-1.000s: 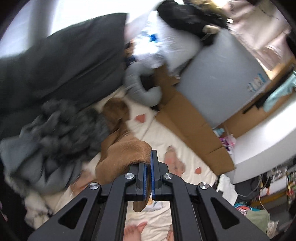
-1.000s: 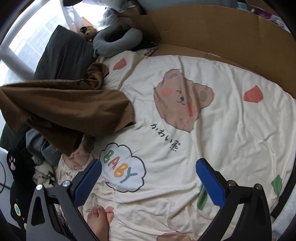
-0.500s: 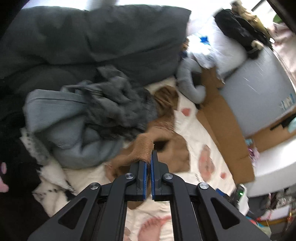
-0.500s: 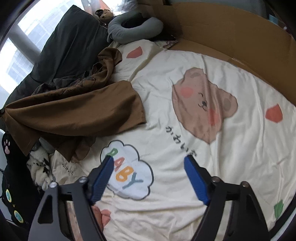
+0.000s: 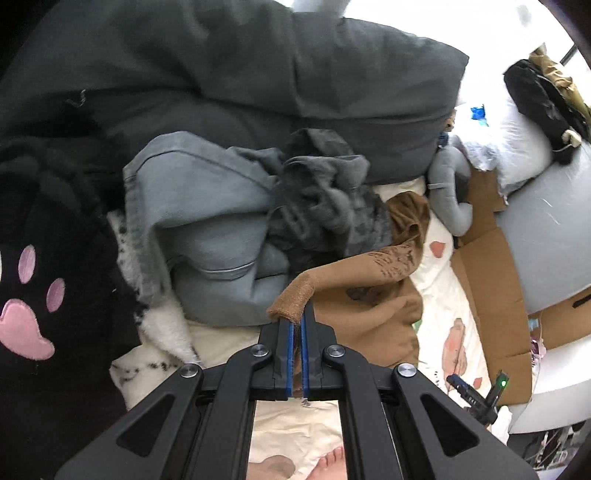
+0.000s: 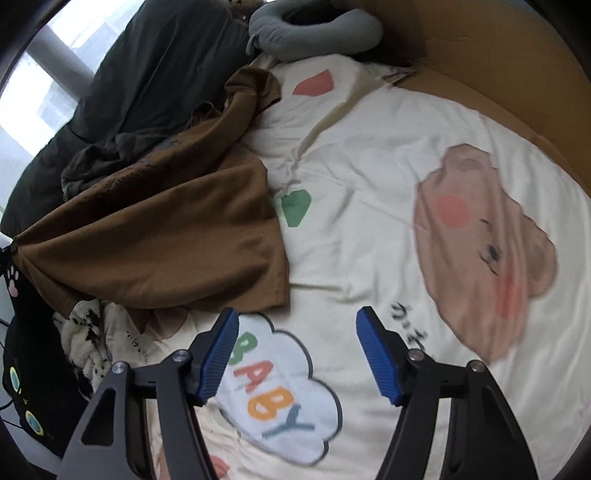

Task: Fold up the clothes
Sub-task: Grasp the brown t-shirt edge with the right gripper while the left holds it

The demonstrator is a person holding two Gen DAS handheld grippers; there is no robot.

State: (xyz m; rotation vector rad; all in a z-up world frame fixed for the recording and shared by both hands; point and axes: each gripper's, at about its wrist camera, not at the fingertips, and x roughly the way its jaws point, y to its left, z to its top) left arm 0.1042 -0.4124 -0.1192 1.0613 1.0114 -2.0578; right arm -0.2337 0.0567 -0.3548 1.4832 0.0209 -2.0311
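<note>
The left gripper (image 5: 295, 325) is clamped tight on a folded edge of the brown garment (image 5: 365, 306), which rises to the jaws at frame centre in the left wrist view. The right gripper (image 6: 295, 354) has just been closing its jaws, now at a middling gap with nothing between them; it hangs over the "BABY" cloud print on the cream sheet (image 6: 369, 221), just below the garment's near corner.

In the right wrist view the garment (image 6: 166, 240) fills the left half of the frame, partly on the sheet and partly over the dark pile of clothes (image 5: 321, 206).

Risks, as I judge them: the far end of the garment looks tangled with that pile, so pulling may drag other clothes along or bunch the cloth. The right jaws could also pinch the sheet with the hem, since both lie flat together. A one-point hold lets the cloth sag and twist.

The garment's long axis runs from lower left to upper centre in the right wrist view, its crumpled end pointing toward the grey pillow (image 6: 314, 29).
</note>
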